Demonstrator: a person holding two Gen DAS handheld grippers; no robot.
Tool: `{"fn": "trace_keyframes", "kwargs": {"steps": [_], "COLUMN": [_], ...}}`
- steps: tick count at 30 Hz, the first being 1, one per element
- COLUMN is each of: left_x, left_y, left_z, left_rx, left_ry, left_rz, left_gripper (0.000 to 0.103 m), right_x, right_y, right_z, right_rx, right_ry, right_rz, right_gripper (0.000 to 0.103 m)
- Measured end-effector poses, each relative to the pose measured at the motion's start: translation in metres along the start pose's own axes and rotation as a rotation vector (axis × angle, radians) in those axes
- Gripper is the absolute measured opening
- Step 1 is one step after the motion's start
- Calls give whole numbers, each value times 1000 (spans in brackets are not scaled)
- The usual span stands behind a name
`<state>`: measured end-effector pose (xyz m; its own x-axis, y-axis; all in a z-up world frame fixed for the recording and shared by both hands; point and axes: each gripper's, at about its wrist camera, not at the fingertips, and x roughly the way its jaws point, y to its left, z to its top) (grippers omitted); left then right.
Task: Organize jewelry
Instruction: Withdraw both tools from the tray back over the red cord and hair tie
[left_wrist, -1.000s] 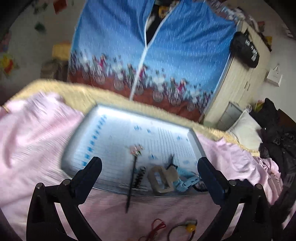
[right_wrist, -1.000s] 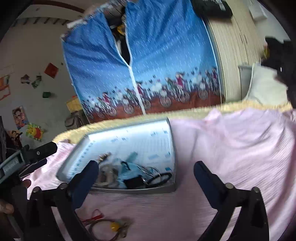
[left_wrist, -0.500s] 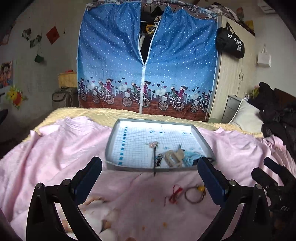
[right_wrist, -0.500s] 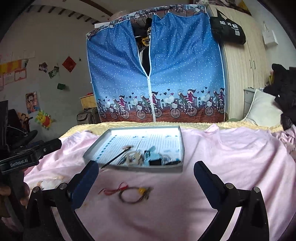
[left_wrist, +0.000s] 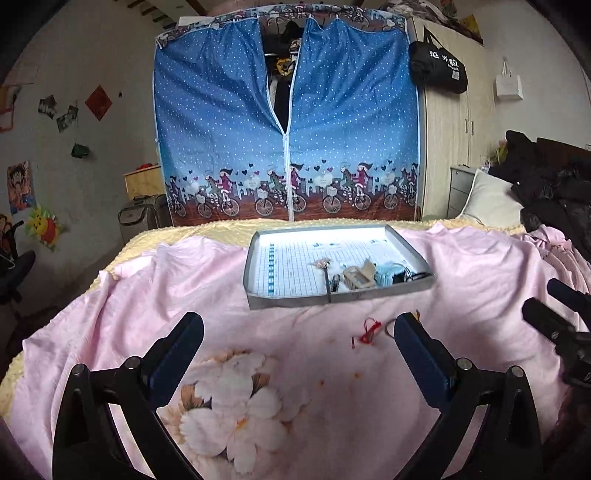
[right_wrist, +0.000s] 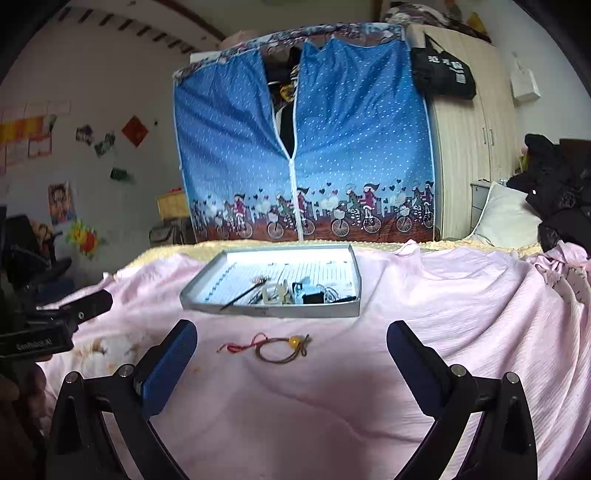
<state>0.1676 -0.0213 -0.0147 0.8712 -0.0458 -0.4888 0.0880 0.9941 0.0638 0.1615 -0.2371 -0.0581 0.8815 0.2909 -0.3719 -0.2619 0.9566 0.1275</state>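
Note:
A grey tray (left_wrist: 255, 266) (right_wrist: 201, 286) lies on the pink bedsheet and holds a dark hair stick (left_wrist: 327, 282) (right_wrist: 242, 295), a beige clip (left_wrist: 356, 277) and several small blue and black items (right_wrist: 308, 291). In front of the tray, on the sheet, lie a red cord (left_wrist: 369, 330) (right_wrist: 240, 344) and a brown cord bracelet with a yellow bead (right_wrist: 286, 347). My left gripper (left_wrist: 299, 339) is open and empty, well short of the tray. My right gripper (right_wrist: 291, 349) is open, with the bracelet lying between and beyond its fingers.
The pink sheet (right_wrist: 443, 295) covers a bed with a yellow blanket edge (left_wrist: 207, 230) behind the tray. A blue fabric wardrobe (left_wrist: 288, 129) and a wooden cupboard (left_wrist: 454, 129) stand at the back. Dark clothes (left_wrist: 554, 192) and a white pillow (right_wrist: 506, 218) lie at the right.
Both grippers have pulled back and away from the tray, so the tray looks smaller and farther. The red cord and the bracelet now lie well ahead of the fingers. Both stay open.

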Motion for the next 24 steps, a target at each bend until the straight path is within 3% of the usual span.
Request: {"fn": "trace_keyframes", "kwargs": {"steps": [11,16,18,21,24], "left_x": [18,54,66,79,92], "left_y": [11,17,18,18,13], "left_z": [-21,-34,-36,-32,-25], "left_rx": [-5,-39,-37,-32,-17], "left_ry": [92,296,341,365,376], "left_rz": [-27,-63,-66,-85,-150], "left_gripper": [101,101,101,101,101], "right_x": [37,64,76,99,126], "right_y": [-5,-5,-7,-13,-18], "right_z": [-15,-24,-24,-22,-27], "right_rx": [20,14,0,-49,-116], "right_ry": [179,319,355,403,444], "right_rz": [-52,-49,-27,4,10], "right_gripper": [103,103,103,103,103]}}
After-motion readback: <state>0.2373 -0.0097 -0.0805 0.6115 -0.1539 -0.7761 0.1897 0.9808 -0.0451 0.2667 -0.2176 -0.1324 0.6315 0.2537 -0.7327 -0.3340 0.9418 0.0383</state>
